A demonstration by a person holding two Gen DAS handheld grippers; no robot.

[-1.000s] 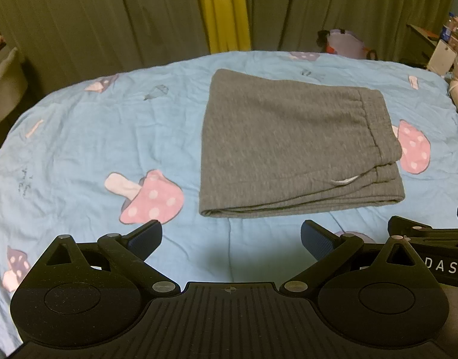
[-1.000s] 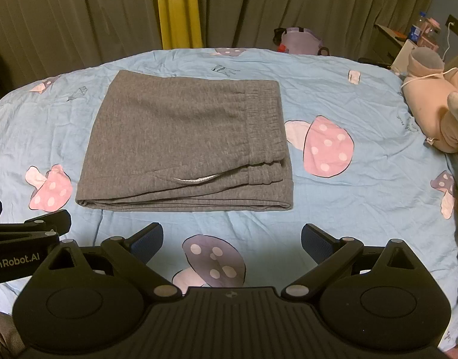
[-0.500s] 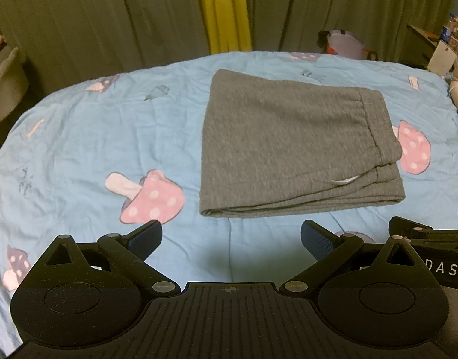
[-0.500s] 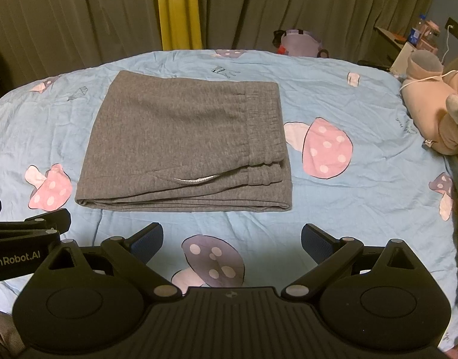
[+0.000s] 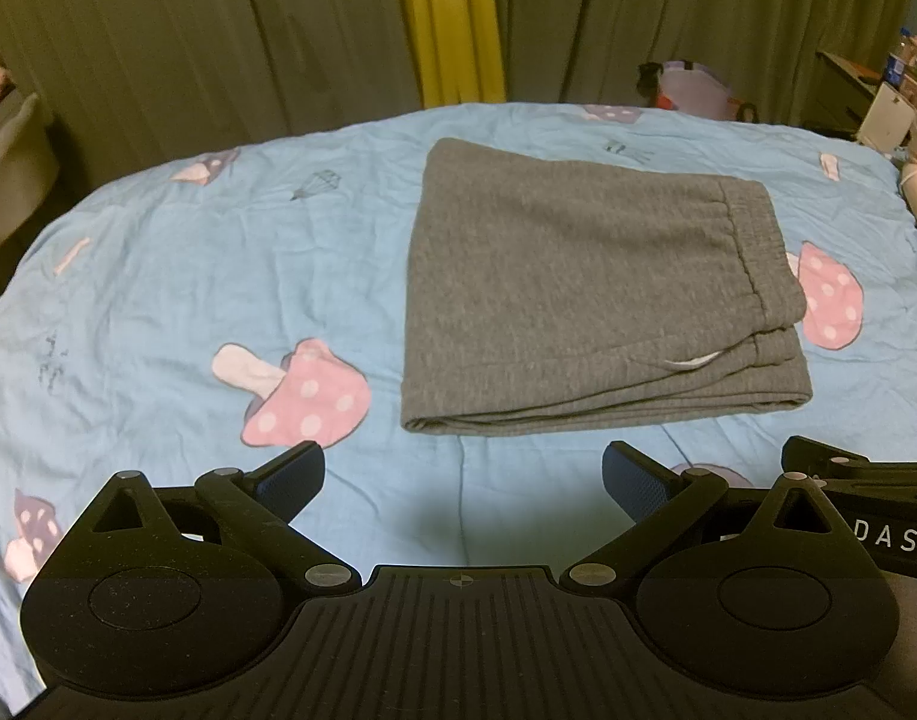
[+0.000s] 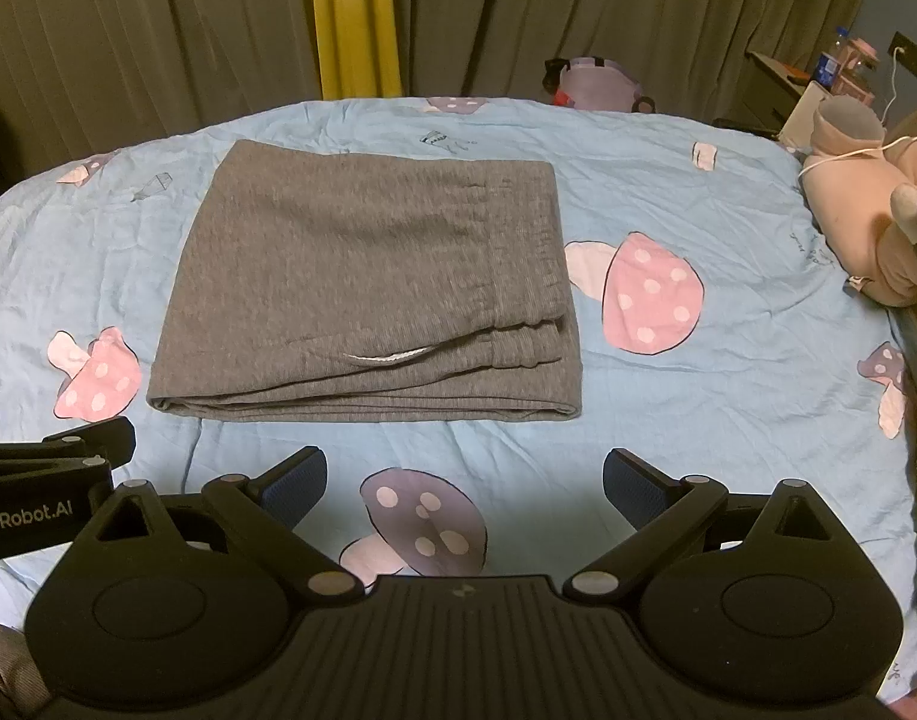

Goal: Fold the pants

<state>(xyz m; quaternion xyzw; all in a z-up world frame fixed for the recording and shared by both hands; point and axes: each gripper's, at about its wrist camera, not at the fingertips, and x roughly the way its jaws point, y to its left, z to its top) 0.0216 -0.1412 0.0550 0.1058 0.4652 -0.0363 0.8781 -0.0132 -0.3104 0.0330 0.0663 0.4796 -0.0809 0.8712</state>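
While the pants (image 5: pixel 584 294) lie folded into a compact grey rectangle in the centre of both frames, flat on the bed (image 5: pixel 158 300), neither gripper is touching them. The left gripper (image 5: pixel 463 477) is held at the bottom of its frame with jaws spread wide and nothing between them; the right gripper (image 6: pixel 464 480) is likewise held wide and empty at the bottom of its own frame. Both are kept near the front edge of the stack, apart from it.

The waistband (image 6: pixel 530 276) is seen at the right side of the bundle, with a white drawstring (image 6: pixel 392 356) peeking from between layers. The task is judged to be nearly or wholly done.

Trouble could arise if another fold is attempted: only the top layer might be pinched at the stacked front edge, so the layers would be peeled apart and the fold undone. The sheet could be caught along with the cloth by a low approach. The loose drawstring might be snagged and dragged out. The thick waistband end could spring open if it is folded over.
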